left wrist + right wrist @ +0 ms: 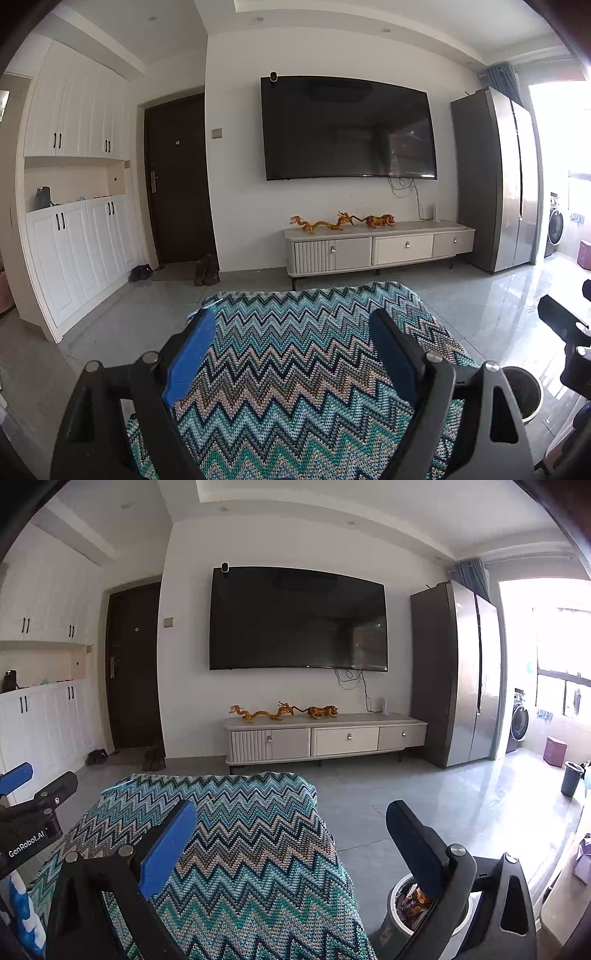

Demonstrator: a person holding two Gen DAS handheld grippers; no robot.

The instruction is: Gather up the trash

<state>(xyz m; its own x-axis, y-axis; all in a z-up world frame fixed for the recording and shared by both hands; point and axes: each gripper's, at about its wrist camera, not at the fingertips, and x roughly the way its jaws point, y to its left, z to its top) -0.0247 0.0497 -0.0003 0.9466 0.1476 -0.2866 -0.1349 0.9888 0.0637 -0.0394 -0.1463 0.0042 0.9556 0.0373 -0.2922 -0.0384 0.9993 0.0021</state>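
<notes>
Both my grippers, left gripper and right gripper, hover wide and empty over the zigzag blanket; wrappers sit in the bin beside its right edge, so nothing needs holding.

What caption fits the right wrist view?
Open right hand-held gripper above zigzag blanket, beside a wrapper-filled trash bin.

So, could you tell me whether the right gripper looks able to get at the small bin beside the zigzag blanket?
Probably yes. The right gripper has open, empty jaws, and the small bin sits just below its right finger with its wrapper-filled mouth uncovered.
</notes>
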